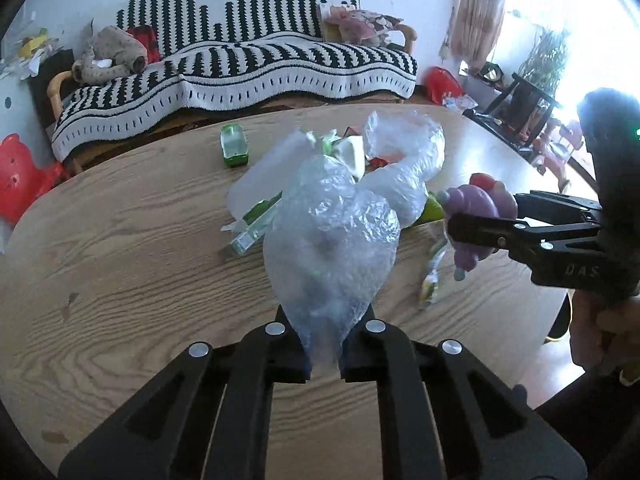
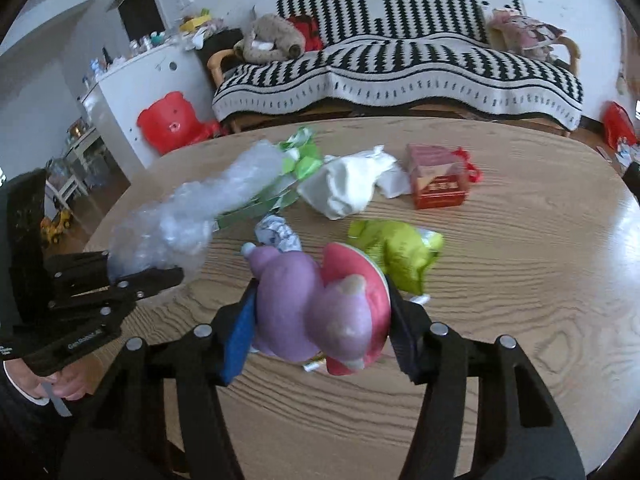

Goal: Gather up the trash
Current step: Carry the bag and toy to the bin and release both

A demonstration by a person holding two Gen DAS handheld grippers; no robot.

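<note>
Two black two-finger tools are held over an oval, light wood-grain bench (image 1: pixel 120 240) scattered with rubbish.

The left tool (image 1: pixel 323 354) has its jaws pinched nearly together on the lower end of a crumpled clear bubble-wrap sheet (image 1: pixel 340 232), which rises from the jaws and hangs above the bench top. From the right wrist view the same sheet stretches up and away from that tool, across toward the green scraps.

The right tool (image 2: pixel 320 320) is about half open, its jaws pressed on either side of a soft purple and pink plush toy (image 2: pixel 312 308), lifted off the bench. A hand (image 2: pixel 60 384) in a dark sleeve grips the left tool's handle.

On the bench lie a crumpled white paper wad (image 2: pixel 348 184), a red cardboard box (image 2: pixel 438 182), a lime-green crumpled wrapper (image 2: pixel 396 248), a small crumpled printed paper ball (image 2: pixel 278 232), folded green and white packaging strips (image 2: pixel 302 160), and a small green and clear plastic case (image 1: pixel 234 146) lying apart from the pile.

Behind the bench is a sofa under a black and white patterned throw (image 1: pixel 248 52).
</note>
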